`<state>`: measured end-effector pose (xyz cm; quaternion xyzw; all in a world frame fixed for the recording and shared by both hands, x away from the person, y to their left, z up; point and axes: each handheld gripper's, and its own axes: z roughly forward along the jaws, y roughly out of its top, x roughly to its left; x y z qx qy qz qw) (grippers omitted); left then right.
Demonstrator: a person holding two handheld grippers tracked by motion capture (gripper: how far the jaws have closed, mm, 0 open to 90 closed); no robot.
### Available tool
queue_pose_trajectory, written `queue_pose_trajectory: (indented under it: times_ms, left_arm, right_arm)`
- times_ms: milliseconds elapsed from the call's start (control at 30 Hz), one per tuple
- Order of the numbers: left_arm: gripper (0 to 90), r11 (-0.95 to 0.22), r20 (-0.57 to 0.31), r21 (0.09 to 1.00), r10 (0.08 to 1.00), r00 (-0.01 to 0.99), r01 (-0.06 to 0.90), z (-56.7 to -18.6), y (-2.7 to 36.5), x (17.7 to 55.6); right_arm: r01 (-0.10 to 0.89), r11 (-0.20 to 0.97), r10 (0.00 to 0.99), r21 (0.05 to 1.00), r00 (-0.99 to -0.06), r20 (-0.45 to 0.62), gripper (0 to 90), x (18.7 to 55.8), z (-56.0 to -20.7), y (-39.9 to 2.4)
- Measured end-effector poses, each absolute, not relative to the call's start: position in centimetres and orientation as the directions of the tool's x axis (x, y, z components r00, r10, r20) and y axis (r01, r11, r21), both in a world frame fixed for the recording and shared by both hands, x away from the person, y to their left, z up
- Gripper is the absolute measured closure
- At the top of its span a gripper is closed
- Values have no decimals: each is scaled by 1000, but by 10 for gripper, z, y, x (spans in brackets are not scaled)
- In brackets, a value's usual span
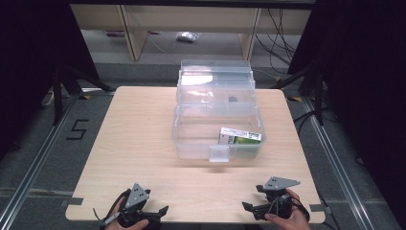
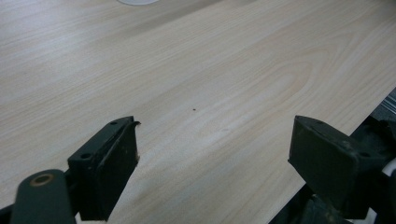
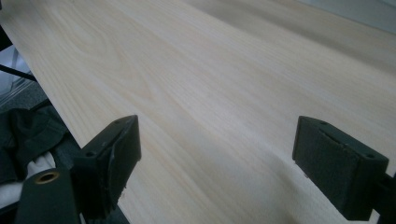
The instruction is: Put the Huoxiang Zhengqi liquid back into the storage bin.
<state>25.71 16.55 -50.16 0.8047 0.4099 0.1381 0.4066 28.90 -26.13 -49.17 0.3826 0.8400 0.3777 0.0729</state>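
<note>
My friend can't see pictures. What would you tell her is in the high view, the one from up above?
A clear plastic storage box with its lid open stands on a pale wooden table, holding a small green and white carton. At the near edge, a person's hands hold the left gripper and the right gripper, both open and empty.
</note>
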Motion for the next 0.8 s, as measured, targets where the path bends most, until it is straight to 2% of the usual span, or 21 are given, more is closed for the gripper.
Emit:
queue_pose_trajectory:
  times_ms: [33,100,133,200,333,800]
  left_arm:
    - [149,-335,-109,768,771,627,546,-501,166,257]
    - [149,-333,-111,769,772,626,546,-502,165,257]
    - [149,-333,-111,768,772,626,547,-502,165,257]
    - [149,-333,-110,768,772,626,547,-502,165,257]
    - [149,-332,-112,768,772,626,548,-502,165,257]
    - [149,-331,-112,767,774,623,549,-502,164,257]
  right_arm:
    - [618,403,710,675,-677,196,163,286,-492,-261]
    - [595,421,700,685,-693,173,164,287,-494,-264]
    - [632,393,722,668,-662,201,164,283,-492,-263]
    - [590,416,707,692,-689,163,164,286,-493,-266]
    - [625,390,728,677,-659,189,164,282,-493,-264]
    - [612,407,720,678,-672,175,166,283,-494,-265]
